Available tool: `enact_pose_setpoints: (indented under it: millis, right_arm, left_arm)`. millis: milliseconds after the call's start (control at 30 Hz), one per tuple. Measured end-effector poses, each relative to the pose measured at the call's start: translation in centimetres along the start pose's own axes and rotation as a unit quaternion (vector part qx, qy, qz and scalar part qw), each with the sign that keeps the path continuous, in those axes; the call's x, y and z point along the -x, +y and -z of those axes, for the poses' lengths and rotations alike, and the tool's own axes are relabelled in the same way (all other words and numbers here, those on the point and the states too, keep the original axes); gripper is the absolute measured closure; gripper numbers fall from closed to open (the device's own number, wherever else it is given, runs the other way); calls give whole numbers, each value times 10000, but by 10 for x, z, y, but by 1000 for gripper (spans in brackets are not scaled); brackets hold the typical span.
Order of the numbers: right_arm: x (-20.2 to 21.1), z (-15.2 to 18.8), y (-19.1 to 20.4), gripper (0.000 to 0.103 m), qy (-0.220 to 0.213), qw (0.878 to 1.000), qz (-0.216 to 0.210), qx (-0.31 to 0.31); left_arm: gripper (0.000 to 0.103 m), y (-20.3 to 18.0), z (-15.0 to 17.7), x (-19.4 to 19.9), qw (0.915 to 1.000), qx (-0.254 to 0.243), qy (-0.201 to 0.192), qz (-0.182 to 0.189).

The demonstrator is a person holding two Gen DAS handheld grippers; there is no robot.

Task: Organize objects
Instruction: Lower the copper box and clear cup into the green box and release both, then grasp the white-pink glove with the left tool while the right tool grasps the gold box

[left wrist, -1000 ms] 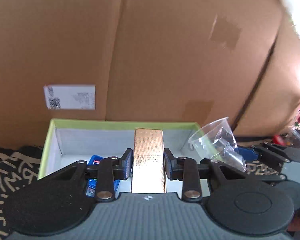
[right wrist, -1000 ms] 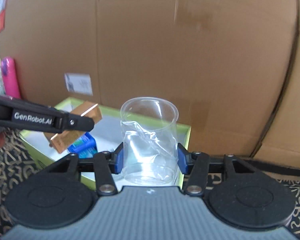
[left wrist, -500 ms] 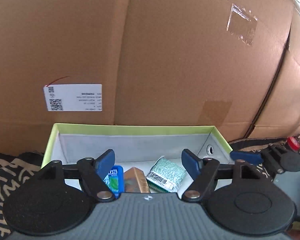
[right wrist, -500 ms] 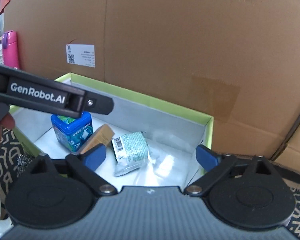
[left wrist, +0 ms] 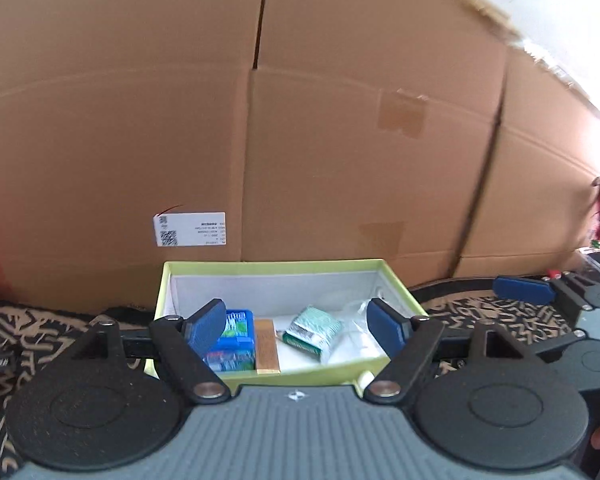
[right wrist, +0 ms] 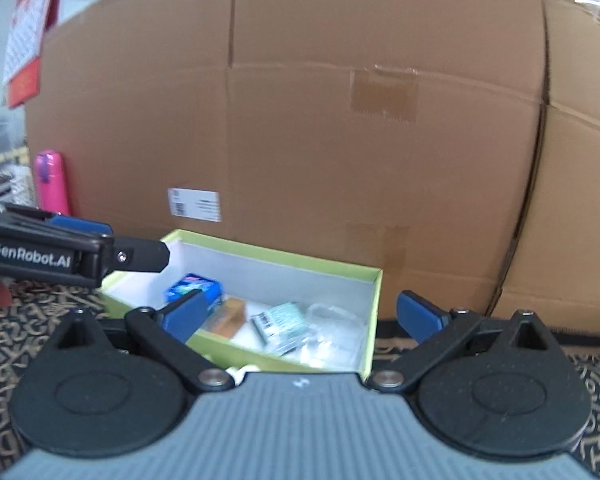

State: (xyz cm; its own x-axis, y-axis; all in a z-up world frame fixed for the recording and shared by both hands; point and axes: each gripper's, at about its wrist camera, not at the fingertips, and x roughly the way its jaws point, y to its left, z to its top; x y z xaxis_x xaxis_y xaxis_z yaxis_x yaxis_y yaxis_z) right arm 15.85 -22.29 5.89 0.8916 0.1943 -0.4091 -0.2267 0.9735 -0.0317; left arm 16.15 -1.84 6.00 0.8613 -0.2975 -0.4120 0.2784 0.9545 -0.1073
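Note:
A lime-green box (left wrist: 276,267) with a white inside sits on the patterned cloth against big cardboard cartons; it also shows in the right wrist view (right wrist: 374,312). In it lie a blue tub (left wrist: 236,342), a gold carton (left wrist: 267,346), a green packet (left wrist: 312,330) and a clear plastic cup (left wrist: 358,332). The same items show in the right wrist view: tub (right wrist: 198,286), carton (right wrist: 228,316), packet (right wrist: 278,320), cup (right wrist: 328,328). My left gripper (left wrist: 298,326) is open and empty, in front of the box. My right gripper (right wrist: 302,314) is open and empty, in front of the box's right end.
Tall cardboard cartons (left wrist: 340,140) form a wall right behind the box. A pink bottle (right wrist: 52,182) stands at the left. The left gripper's arm (right wrist: 72,254) crosses the right wrist view at the left. Black patterned cloth (left wrist: 500,320) covers the surface.
The left gripper let go of the gold carton and the right let go of the clear cup; both now lie in the box. Both grippers opened and drew back from the box.

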Motion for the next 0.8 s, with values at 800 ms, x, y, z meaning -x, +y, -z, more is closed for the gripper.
enact_pose_setpoints:
  millis: [800]
  right_arm:
    - [60,122,33,0,503,9979,103,-388]
  left_arm:
    - [20,-10,110,8,9917,801,957,321]
